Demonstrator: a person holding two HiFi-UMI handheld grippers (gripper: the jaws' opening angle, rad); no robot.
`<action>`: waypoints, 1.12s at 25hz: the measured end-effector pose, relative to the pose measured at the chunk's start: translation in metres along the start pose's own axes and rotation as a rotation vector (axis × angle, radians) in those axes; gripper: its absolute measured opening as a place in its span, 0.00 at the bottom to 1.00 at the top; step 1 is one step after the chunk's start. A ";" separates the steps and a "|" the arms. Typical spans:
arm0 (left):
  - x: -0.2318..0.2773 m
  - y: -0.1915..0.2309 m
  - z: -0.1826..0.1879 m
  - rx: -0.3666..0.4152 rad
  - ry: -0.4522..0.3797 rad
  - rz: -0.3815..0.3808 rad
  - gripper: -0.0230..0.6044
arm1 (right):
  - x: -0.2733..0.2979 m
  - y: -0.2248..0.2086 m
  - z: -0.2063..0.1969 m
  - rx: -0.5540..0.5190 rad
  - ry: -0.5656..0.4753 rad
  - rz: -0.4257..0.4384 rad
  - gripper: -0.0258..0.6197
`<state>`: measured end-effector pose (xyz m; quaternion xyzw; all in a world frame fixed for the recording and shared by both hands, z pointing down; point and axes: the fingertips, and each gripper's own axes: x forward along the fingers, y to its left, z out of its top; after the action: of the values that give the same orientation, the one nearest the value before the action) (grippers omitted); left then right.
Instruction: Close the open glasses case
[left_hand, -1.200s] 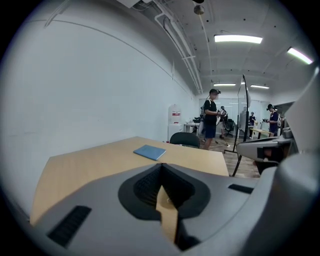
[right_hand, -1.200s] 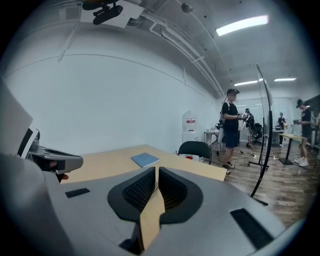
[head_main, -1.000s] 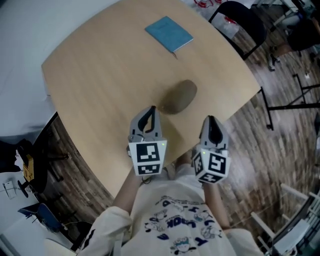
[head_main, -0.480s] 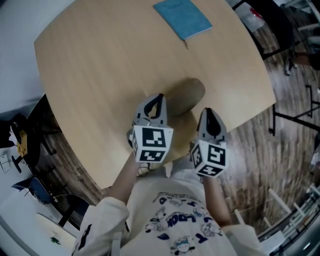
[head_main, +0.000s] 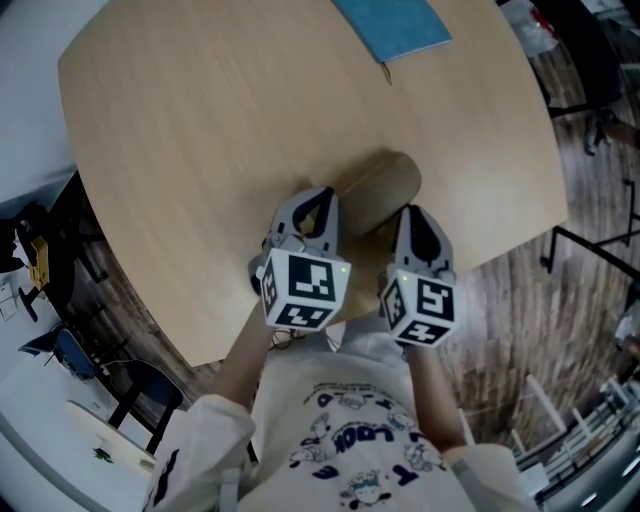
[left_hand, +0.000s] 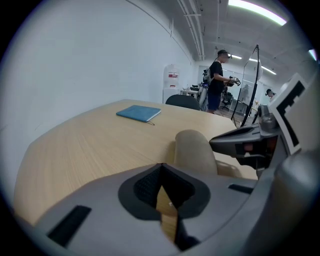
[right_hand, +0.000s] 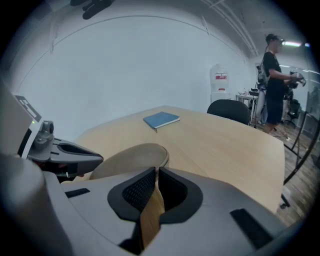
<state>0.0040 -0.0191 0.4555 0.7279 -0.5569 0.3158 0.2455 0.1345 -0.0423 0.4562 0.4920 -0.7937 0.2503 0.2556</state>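
Observation:
A tan glasses case lies on the wooden table near its front edge. Its lid stands raised in the left gripper view, and its hollow shell with a rim shows in the right gripper view. My left gripper sits just left of the case, jaws shut with nothing in them. My right gripper sits at the case's near right end, also shut and holding nothing. Each gripper shows at the edge of the other's view.
A blue notebook lies at the far side of the table. A dark office chair stands beyond the table's far edge. A person stands farther off in the room. A white wall runs along the left.
Both grippers have moved forward and tipped down towards the case, which now shows in both gripper views. The case itself has not moved.

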 end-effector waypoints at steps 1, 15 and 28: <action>-0.001 -0.002 -0.001 0.009 0.005 0.002 0.04 | 0.003 0.000 0.002 -0.001 -0.001 0.006 0.07; -0.009 -0.050 -0.012 -0.180 0.041 -0.064 0.04 | 0.054 0.016 0.052 -0.121 -0.016 0.169 0.07; -0.032 -0.017 0.011 -0.003 -0.072 -0.045 0.04 | 0.021 0.005 0.047 -0.100 -0.004 0.221 0.07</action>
<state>0.0164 -0.0019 0.4242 0.7508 -0.5492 0.2828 0.2337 0.1146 -0.0849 0.4348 0.3885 -0.8551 0.2362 0.2492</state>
